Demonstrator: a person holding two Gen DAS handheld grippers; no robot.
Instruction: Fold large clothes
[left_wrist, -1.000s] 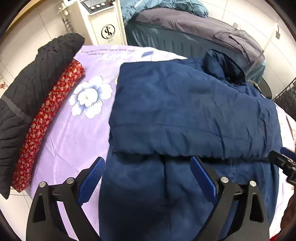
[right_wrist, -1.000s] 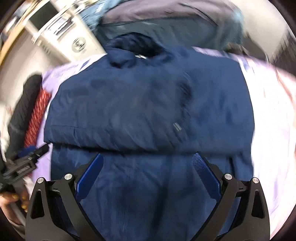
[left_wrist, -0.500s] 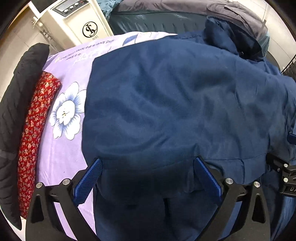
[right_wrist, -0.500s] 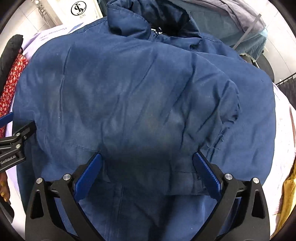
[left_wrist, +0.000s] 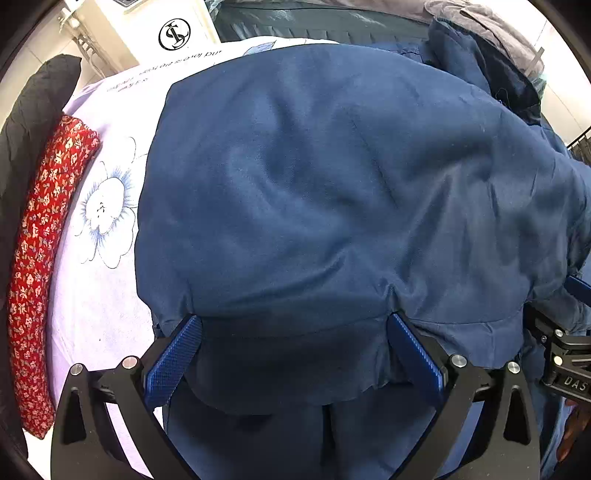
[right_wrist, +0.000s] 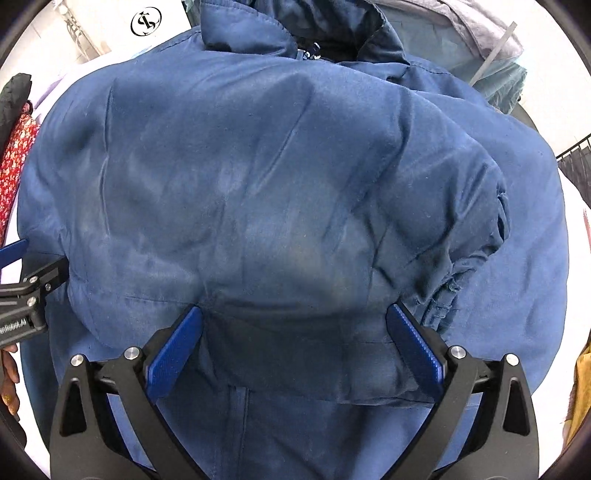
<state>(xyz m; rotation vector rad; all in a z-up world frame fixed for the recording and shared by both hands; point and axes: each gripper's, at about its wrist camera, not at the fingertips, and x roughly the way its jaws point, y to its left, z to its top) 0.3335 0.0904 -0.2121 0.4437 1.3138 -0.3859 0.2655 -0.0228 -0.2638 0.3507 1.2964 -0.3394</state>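
Observation:
A large navy blue jacket (left_wrist: 332, 192) lies folded on a lilac floral sheet (left_wrist: 107, 206); it fills the right wrist view (right_wrist: 288, 192), collar (right_wrist: 303, 33) at the far end. My left gripper (left_wrist: 295, 336) is open, its blue pads straddling the near folded edge of the jacket. My right gripper (right_wrist: 295, 328) is open the same way at the folded edge further right. The cloth edge lies between the jaws of each, not pinched. The right gripper's body shows at the right edge of the left wrist view (left_wrist: 565, 354); the left gripper's body shows at the left edge of the right wrist view (right_wrist: 26, 291).
A red floral folded cloth (left_wrist: 40, 236) and a black quilted garment (left_wrist: 26, 110) lie along the sheet's left side. A white appliance (left_wrist: 162, 33) stands behind. A dark bed with grey bedding (left_wrist: 369, 22) is at the back. A yellow cloth (right_wrist: 580, 387) is at the right.
Both grippers have moved forward and down onto the jacket's folded edge, which now sits between the open pads. The jacket looms much larger in both views.

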